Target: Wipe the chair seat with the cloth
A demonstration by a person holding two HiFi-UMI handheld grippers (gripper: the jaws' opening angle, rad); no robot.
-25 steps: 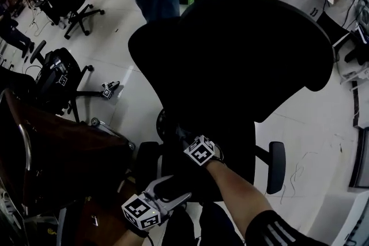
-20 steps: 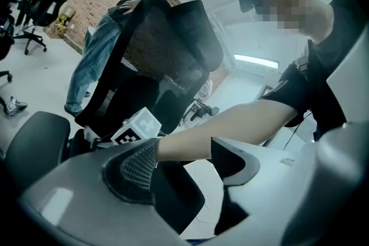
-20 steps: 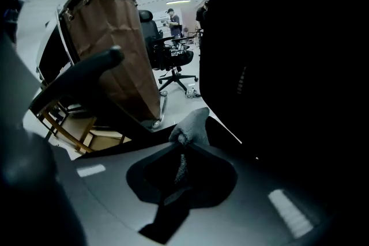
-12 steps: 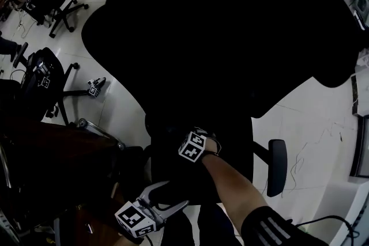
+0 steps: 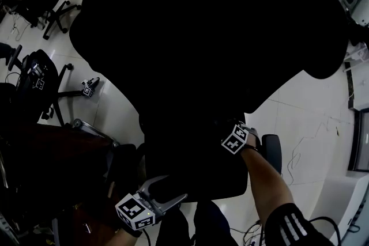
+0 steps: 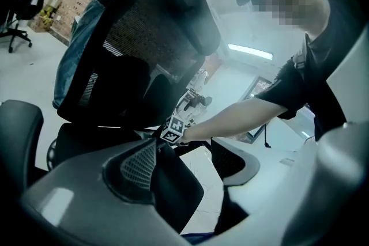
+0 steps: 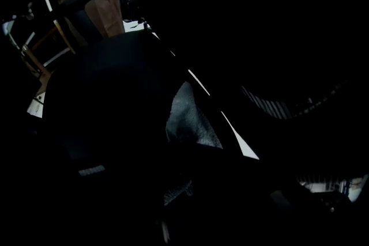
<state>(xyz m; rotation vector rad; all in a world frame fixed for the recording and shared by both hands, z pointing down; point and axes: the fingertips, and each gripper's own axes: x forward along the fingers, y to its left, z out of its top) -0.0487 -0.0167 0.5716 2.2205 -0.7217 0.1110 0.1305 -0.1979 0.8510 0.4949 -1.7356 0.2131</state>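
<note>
- Right gripper point(image 5: 234, 139) sits at the right edge of the chair seat point(image 5: 190, 167), its jaws seemingly clamped on the cloth point(image 7: 190, 121).
- Left gripper point(image 5: 169, 193) is at the seat's front, its 2 jaws wide apart and empty.

Darkness swallows the right tongs point(image 5: 232, 136) in their own view; just ahead, only a scrap of cloth point(image 7: 190, 121) shows.

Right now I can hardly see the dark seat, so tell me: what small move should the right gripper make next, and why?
Probably drag the cloth leftward across the chair seat. The right gripper sits near the seat's right edge, beside the armrest, with the cloth at its jaws and most of the seat lying to its left.
</note>
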